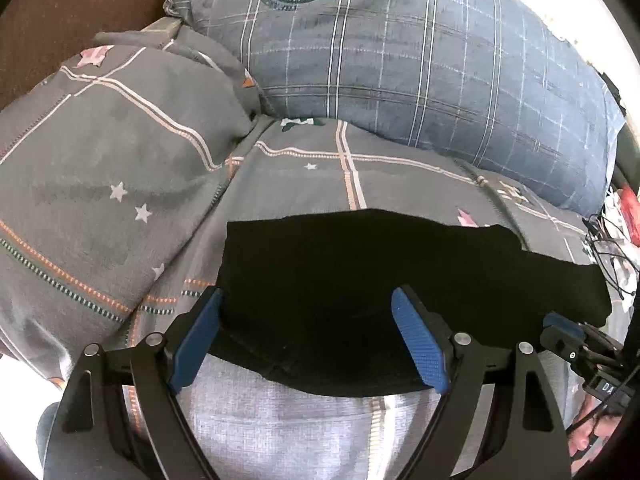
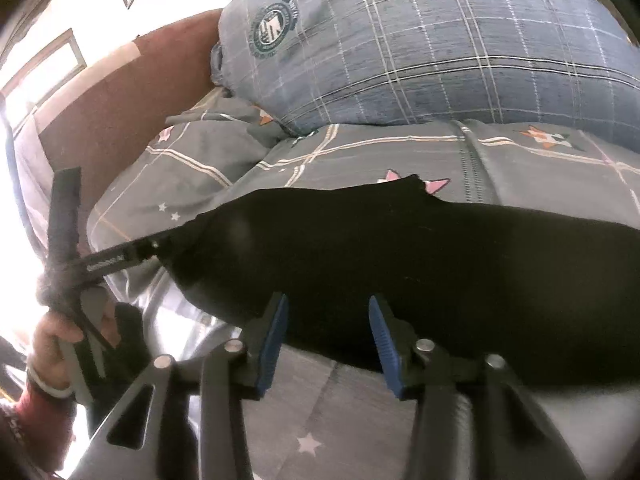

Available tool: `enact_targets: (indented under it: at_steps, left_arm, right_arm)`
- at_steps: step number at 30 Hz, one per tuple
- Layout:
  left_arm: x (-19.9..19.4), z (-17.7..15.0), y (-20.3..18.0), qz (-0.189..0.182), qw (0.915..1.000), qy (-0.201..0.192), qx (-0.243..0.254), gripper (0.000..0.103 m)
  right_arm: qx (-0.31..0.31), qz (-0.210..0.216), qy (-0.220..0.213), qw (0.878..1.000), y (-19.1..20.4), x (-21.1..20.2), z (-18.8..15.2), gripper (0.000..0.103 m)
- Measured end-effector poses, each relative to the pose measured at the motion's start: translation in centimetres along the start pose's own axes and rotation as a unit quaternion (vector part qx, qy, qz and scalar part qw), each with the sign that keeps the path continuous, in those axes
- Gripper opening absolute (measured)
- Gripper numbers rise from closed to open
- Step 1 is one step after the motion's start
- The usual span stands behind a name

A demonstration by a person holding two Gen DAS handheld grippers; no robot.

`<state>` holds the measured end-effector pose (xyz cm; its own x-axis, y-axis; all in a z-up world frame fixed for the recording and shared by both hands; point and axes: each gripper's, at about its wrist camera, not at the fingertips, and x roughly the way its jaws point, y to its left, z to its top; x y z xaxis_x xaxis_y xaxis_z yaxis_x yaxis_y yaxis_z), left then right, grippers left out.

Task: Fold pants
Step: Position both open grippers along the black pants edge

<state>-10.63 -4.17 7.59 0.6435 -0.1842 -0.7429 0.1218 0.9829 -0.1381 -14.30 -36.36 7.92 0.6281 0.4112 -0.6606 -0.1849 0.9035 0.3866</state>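
Black pants (image 1: 360, 280) lie folded flat on a grey patterned bed sheet (image 1: 328, 160). My left gripper (image 1: 306, 304) is wide open, its blue pads over the pants' near left edge, holding nothing. In the right wrist view the pants (image 2: 440, 264) stretch across the sheet (image 2: 360, 148). My right gripper (image 2: 328, 312) is open with its blue pads at the pants' near edge, empty. The left gripper also shows at the pants' left end in the right wrist view (image 2: 160, 246), and the right gripper appears at the right edge of the left wrist view (image 1: 560, 328).
A large blue plaid pillow (image 1: 420, 52) lies behind the pants. A grey pillow (image 1: 100, 152) is at the left. A brown headboard (image 2: 112, 96) stands at the far left. Cables and clutter (image 1: 612, 248) sit at the bed's right edge.
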Motion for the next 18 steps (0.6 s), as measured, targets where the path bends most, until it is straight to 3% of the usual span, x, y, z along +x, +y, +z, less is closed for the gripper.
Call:
enact_targets:
  at_steps: [6,14,18]
  left_arm:
    - [-1.8,0.4,0.3,-0.030,0.9991,-0.023,-0.019,0.086]
    - [2.0,-1.6,-0.7,-0.021,0.9995,0.025,-0.001,0.086]
    - [3.1,-2.3,-0.6,-0.015,0.9994,0.030,0.000,0.086]
  right_arm:
    - [0.026,0.007,0.000,1.000,-1.3,0.2,-0.3,0.046]
    - [0.027,0.004,0.016,0.999,-1.3,0.9,-1.1,0.046]
    - [0.029,0.007,0.016,0.999,-1.5,0.5,-1.0,0.047]
